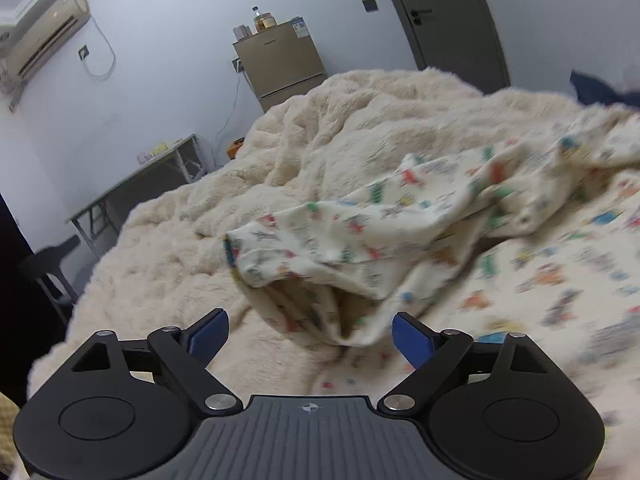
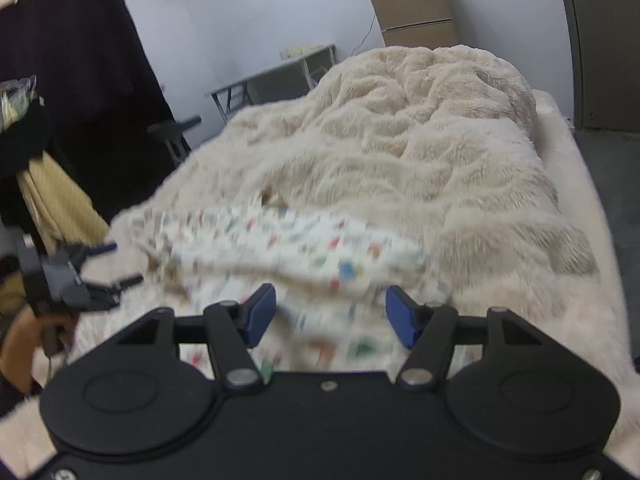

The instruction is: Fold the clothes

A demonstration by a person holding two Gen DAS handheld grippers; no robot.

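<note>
Left gripper (image 1: 310,334): jaws spread, holding nothing, just short of a rumpled hem.
Right gripper (image 2: 331,312): jaws spread, empty, hovering over the cloth.
Printed garment (image 1: 400,240): cream with coloured figures, lying on the bed, one sleeve (image 1: 304,240) flopped across the body, folds loose and uneven. Judged part-way at best; squaring and flattening remain, though blur hides much.
Fluffy blanket (image 2: 420,128): heaped behind.
Fridge (image 1: 280,68), table (image 1: 132,184): against the far wall.
</note>
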